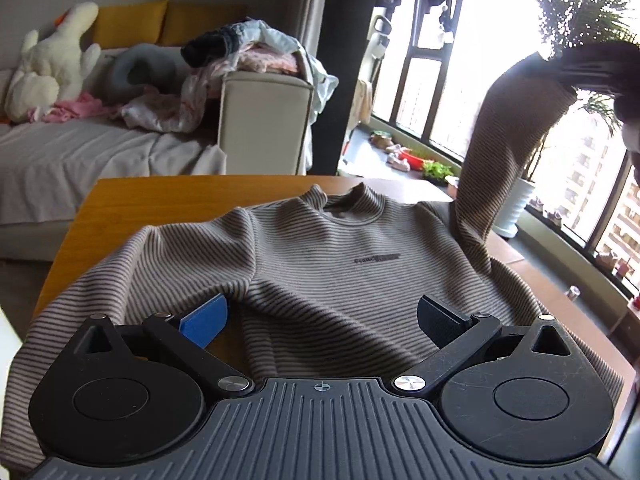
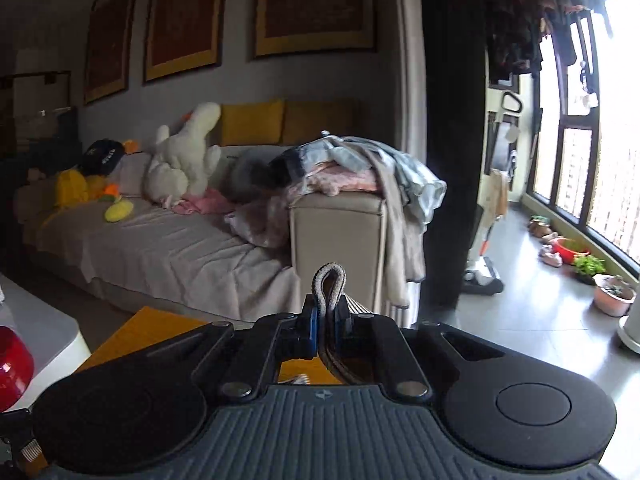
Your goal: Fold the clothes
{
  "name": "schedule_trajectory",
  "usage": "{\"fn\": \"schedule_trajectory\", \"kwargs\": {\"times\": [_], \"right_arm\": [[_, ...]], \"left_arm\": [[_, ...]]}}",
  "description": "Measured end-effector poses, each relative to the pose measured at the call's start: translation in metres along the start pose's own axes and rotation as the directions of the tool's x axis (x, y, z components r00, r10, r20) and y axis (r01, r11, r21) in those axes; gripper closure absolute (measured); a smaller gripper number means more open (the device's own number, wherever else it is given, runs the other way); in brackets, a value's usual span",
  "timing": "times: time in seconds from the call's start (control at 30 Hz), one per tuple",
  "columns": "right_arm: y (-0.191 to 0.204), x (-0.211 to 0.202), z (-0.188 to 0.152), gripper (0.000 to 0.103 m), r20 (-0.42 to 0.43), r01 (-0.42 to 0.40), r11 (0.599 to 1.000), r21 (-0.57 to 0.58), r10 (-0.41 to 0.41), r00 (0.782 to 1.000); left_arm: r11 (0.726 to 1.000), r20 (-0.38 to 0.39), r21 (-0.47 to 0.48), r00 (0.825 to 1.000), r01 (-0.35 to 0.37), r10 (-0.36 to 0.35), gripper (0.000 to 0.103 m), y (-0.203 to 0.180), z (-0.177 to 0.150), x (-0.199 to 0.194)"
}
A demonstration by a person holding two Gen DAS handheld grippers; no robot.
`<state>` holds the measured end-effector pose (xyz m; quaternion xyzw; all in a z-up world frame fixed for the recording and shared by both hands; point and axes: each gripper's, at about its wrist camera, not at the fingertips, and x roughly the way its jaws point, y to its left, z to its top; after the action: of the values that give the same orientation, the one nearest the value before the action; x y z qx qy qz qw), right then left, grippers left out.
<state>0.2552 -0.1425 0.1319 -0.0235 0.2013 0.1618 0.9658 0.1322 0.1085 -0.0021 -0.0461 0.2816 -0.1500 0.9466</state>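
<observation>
right claw [image 2: 325, 330] raised, clamped on a sleeve fold of the brown striped knit sweater [image 1: 320, 264]; left claw [image 1: 322, 322] gapes empty above it on the wooden table [image 1: 160, 200].

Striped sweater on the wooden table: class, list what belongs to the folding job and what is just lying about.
Job:
striped sweater
its raised sleeve
right gripper, shut on the sleeve
left gripper, open
wooden table

Lying about:
plush goose
clothes pile on the sofa arm
yellow cushions

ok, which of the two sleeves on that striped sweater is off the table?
The sleeve on the window side: the right gripper has it pinched and raised. The other sleeve lies flat by the left gripper, whose jaws are open.
</observation>
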Motion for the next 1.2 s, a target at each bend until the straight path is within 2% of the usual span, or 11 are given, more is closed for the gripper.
{"fn": "schedule_trajectory", "kwargs": {"times": [0.23,0.4,0.53,0.67,0.77,0.87,1.0,1.03,1.1,1.17,1.2], "right_arm": [[0.054,0.043,-0.006,0.093,-0.074,-0.131,0.99,0.041,0.134,0.988],[0.056,0.03,0.0,0.072,-0.005,-0.218,0.972,0.083,0.219,0.976],[0.03,0.019,-0.001,0.067,0.032,-0.148,0.984,0.097,0.145,0.989],[-0.001,0.035,-0.034,0.067,-0.059,-0.015,0.994,0.108,0.021,0.998],[-0.024,0.055,-0.077,0.067,-0.184,0.062,0.988,0.143,-0.035,0.982],[-0.041,0.073,-0.126,0.068,-0.342,0.122,0.974,0.189,-0.052,0.938],[-0.008,0.055,-0.142,0.071,-0.277,0.149,0.988,-0.043,-0.156,0.948],[0.006,0.046,-0.139,0.071,-0.244,0.122,0.989,-0.085,-0.14,0.96],[0.038,0.027,-0.131,0.071,-0.193,0.001,0.99,-0.139,-0.028,0.981],[0.072,0.015,-0.124,0.071,-0.199,-0.144,0.983,-0.116,0.12,0.973],[0.09,0.013,-0.127,0.071,-0.224,-0.222,0.972,-0.08,0.2,0.954]], "left_arm": [[0.998,0.001,0.045,0.999,-0.053,0.053,0.0,0.013,-0.014,-0.035],[0.995,-0.008,0.054,0.996,-0.087,0.087,0.0,0.028,-0.016,-0.043],[0.996,-0.012,0.032,0.997,-0.081,0.082,0.0,0.032,-0.019,-0.042],[0.998,-0.029,0.017,0.997,-0.064,0.064,0.0,0.029,-0.022,-0.035],[0.998,-0.029,0.025,0.998,-0.061,0.062,0.0,0.027,-0.022,-0.036],[0.997,-0.029,0.036,0.997,-0.067,0.068,0.0,0.026,-0.022,-0.038],[0.991,-0.04,0.059,0.992,-0.119,0.122,0.0,0.036,-0.024,-0.047],[0.989,-0.043,0.066,0.99,-0.133,0.136,0.0,0.039,-0.024,-0.05],[0.983,-0.051,0.073,0.984,-0.166,0.17,0.0,0.047,-0.024,-0.055],[0.978,-0.055,0.061,0.978,-0.2,0.203,0.0,0.055,-0.02,-0.061],[0.976,-0.052,0.048,0.975,-0.213,0.216,0.0,0.059,-0.017,-0.064]]}}
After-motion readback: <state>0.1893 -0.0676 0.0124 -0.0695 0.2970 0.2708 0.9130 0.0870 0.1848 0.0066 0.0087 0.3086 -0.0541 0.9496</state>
